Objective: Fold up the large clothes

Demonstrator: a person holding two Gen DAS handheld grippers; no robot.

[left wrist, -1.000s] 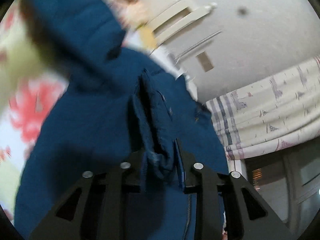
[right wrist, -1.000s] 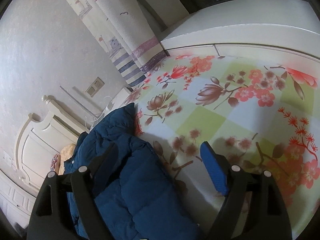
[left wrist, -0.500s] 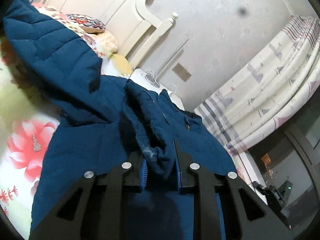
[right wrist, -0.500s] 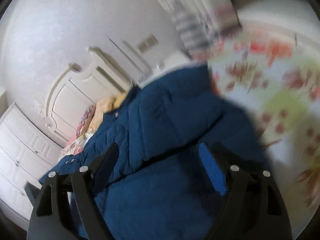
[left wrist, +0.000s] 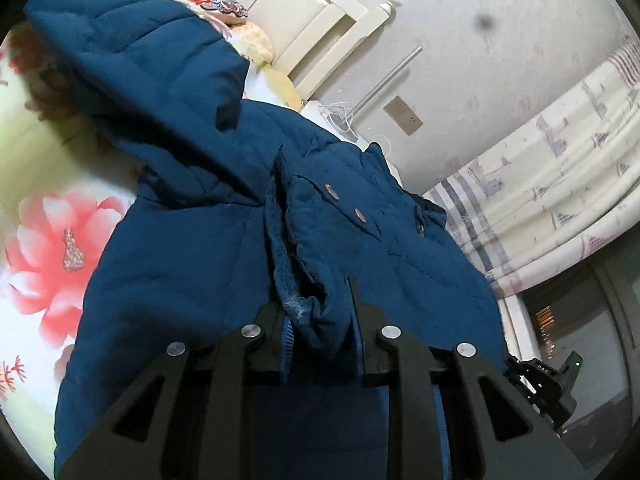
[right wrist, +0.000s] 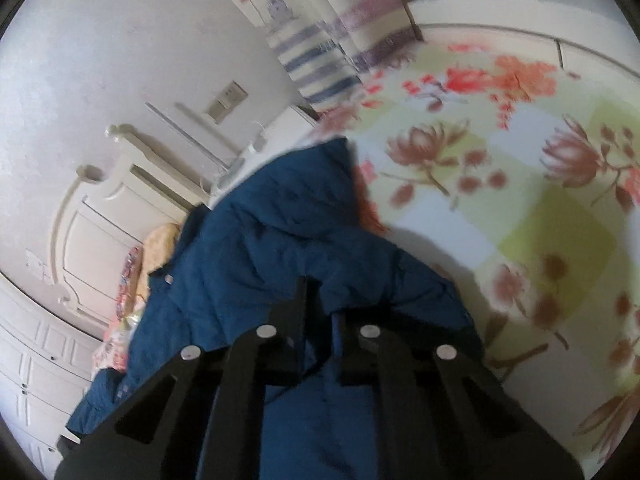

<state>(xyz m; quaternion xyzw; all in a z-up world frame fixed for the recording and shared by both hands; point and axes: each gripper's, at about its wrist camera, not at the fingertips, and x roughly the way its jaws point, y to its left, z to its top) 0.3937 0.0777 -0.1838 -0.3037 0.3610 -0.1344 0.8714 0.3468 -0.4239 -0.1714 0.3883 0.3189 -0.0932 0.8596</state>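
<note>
A dark blue quilted jacket [left wrist: 192,240] with metal snap buttons lies spread on a floral bedspread [left wrist: 44,248]. My left gripper [left wrist: 320,312] is shut on a bunched, frayed edge of the jacket near its buttoned front. In the right wrist view the same jacket [right wrist: 280,248] lies on the bedspread [right wrist: 540,208], and my right gripper [right wrist: 324,308] is shut on a fold of its fabric. The fingertips of both grippers are buried in cloth.
A cream headboard [left wrist: 328,12] and pillows [left wrist: 256,40] stand beyond the jacket. A striped curtain [left wrist: 560,168] hangs by the wall. The headboard [right wrist: 100,216], white drawers [right wrist: 32,360] and curtain [right wrist: 320,52] also show in the right wrist view.
My right gripper was open over the jacket and has closed on a fold of it. My left gripper kept its hold while the view swung towards the headboard.
</note>
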